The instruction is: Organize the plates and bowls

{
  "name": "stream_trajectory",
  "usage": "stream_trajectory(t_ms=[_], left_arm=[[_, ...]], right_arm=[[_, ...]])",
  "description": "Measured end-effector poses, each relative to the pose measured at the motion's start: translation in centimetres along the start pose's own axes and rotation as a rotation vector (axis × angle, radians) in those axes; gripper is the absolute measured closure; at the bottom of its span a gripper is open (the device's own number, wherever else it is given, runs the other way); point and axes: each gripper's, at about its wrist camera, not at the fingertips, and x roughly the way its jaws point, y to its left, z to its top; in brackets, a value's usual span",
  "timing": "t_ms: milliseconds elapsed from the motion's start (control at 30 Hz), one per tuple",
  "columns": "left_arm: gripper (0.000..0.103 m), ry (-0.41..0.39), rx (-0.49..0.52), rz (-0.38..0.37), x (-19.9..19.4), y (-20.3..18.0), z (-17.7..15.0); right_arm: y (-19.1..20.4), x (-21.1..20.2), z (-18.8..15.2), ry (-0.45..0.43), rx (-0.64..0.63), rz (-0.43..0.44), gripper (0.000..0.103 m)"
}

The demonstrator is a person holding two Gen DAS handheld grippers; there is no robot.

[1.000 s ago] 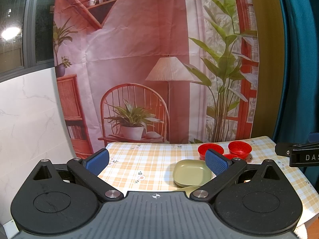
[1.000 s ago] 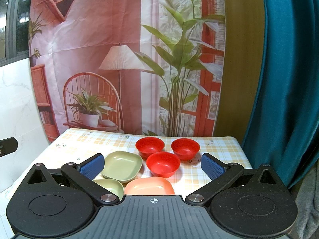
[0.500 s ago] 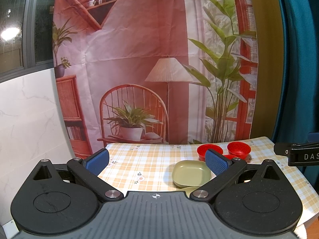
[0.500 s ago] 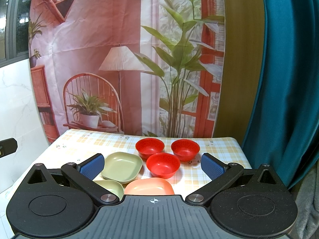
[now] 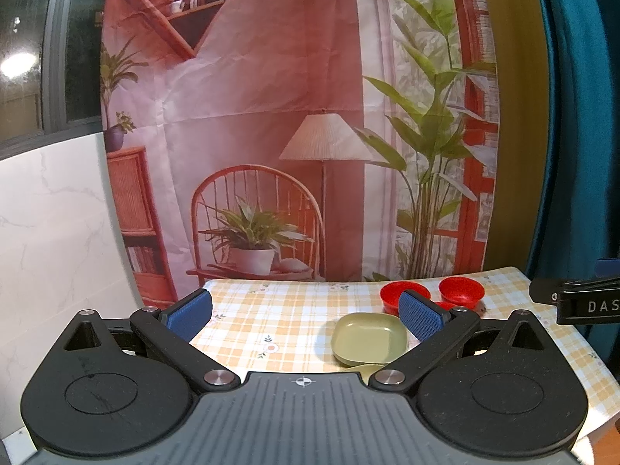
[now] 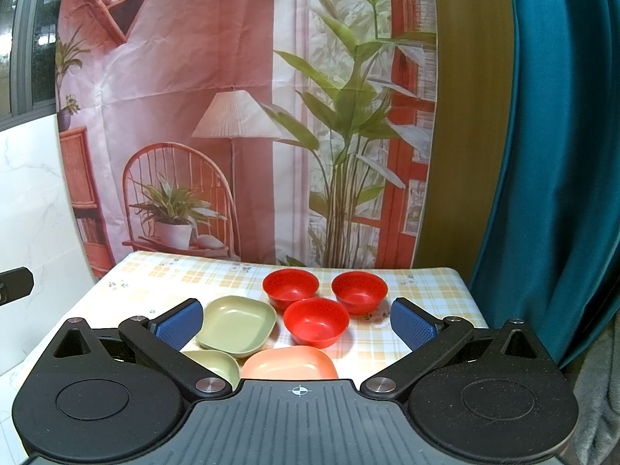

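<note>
three red bowls (image 6: pixel 316 321) sit in a loose triangle on the right half of the desk (image 6: pixel 426 290) — two at the back, one nearer and touching neither by much, all upright and unstacked. just left of them lies a green square plate (image 6: pixel 236 325), with a second green plate (image 6: pixel 215 364) nearer the camera and a salmon-pink plate (image 6: pixel 288 362) beside it, both partly hidden behind the gripper body in the right wrist view. nothing is nested yet, so by my reading the sorting has not begun and the step in hand is the approach. the right hand-held gripper (image 6: pixel 296 321) hovers above the near edge of the desk with its blue pads spread wide, holding nothing, the nearest red bowl framed between them. the left hand-held gripper (image 5: pixel 304 314) is likewise wide open and empty, aimed over the bare checked cloth with the far green plate (image 5: pixel 370 339) just inside its right pad. the next move likely calls for lowering one gripper onto a rim — a bowl wall for the right, a plate edge for the left — and pinching it firmly, since the smooth plastic looks light and apt to slide. behind the desk hangs a printed backdrop (image 6: pixel 232 116), with a teal curtain (image 6: pixel 562 155) at the right.
</note>
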Motion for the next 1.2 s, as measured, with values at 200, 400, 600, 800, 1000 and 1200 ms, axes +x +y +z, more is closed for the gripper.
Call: stream_trajectory(t_ms=[200,400,600,800,1000,1200], left_arm=[[0.000,-0.005,0.007,0.007,0.1,-0.1,0.0],[0.000,-0.023,0.015,0.000,1.3,0.0,-0.3],[0.000,-0.022,0.048,0.034,4.2,0.3,-0.2],[0.000,0.018,0.053,0.002,8.1,1.3,-1.0],[0.001,0.103,0.027,-0.007,12.3,2.1,-3.0],[0.005,0.206,-0.013,-0.047,15.9,2.7,-6.6]], right_arm=[[-0.1,-0.3,0.8,-0.007,0.006,0.022,0.000],[0.3,1.1,1.5,-0.071,-0.027,0.062,0.000],[0.0,4.9,1.6,-0.091,0.020,0.099,0.000],[1.2,10.1,1.4,-0.054,0.026,0.120,0.000],[2.4,14.9,-0.7,0.003,0.039,0.167,0.000],[4.6,18.9,-4.3,0.146,-0.064,0.186,0.000]])
